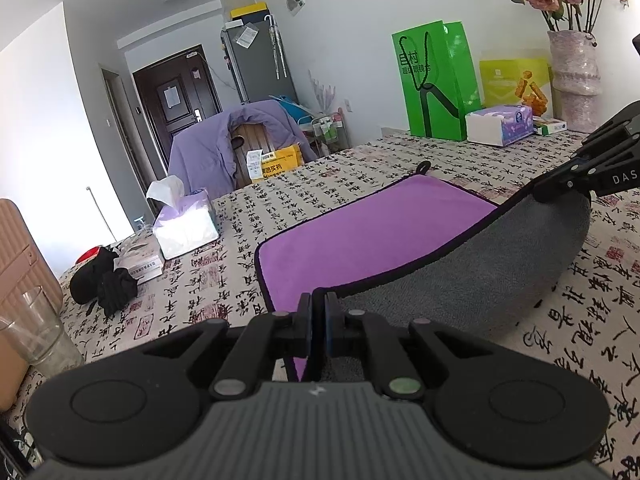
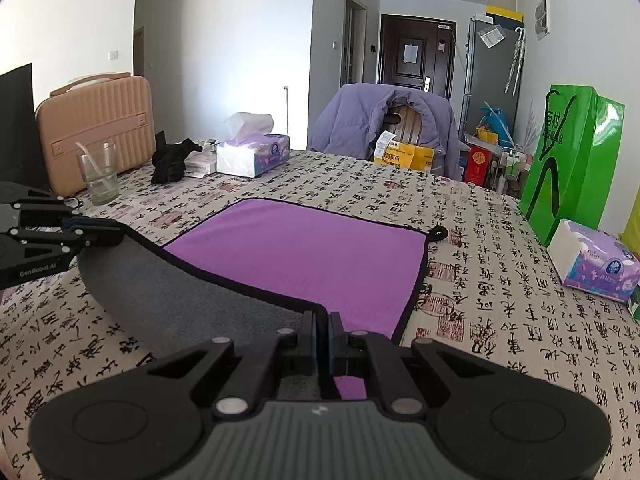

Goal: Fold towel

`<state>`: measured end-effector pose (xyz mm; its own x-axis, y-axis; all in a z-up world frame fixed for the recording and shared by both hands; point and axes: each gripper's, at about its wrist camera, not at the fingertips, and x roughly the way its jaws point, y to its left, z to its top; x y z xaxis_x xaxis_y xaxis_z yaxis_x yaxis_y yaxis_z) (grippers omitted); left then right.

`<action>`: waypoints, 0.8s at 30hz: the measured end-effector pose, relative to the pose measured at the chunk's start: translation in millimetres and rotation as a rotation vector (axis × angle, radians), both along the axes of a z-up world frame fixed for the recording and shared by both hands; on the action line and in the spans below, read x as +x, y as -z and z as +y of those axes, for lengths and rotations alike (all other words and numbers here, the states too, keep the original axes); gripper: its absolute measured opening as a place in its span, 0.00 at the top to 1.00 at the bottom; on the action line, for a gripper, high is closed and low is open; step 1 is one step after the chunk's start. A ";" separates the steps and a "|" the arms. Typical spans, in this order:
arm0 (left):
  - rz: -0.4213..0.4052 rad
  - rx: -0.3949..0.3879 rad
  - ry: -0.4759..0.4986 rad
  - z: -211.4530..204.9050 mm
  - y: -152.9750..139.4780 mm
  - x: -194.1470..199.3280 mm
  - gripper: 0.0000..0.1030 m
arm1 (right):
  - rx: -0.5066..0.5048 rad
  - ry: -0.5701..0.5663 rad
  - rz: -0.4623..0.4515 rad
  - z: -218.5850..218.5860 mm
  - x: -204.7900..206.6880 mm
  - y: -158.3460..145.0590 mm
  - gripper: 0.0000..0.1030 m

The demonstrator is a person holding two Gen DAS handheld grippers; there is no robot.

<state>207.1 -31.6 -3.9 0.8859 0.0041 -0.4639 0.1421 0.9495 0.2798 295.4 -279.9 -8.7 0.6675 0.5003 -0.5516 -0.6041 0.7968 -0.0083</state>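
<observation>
Both my grippers, left (image 1: 318,312) and right (image 2: 323,332), are clamped on the towel's (image 1: 372,236) near corners, lifting its grey underside off the table (image 1: 580,320).

Black linkage fingers (image 1: 306,320), silver pivots, ribbed grey body

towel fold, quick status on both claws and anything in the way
Left claw and right claw both shut on towel, near corners. Near edge lifted, grey underside showing. Far half flat on table. Fold path unobstructed.
</observation>
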 end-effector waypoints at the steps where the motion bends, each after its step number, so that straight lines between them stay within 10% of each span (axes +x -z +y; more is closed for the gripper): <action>1: -0.001 0.000 -0.001 0.1 -0.3 1.1 0.94 | -0.001 0.000 -0.001 0.3 2.8 -1.3 0.95; 24: -0.034 0.007 -0.009 6.5 -6.6 26.6 0.94 | -0.002 0.000 -0.029 8.8 37.3 -11.2 0.95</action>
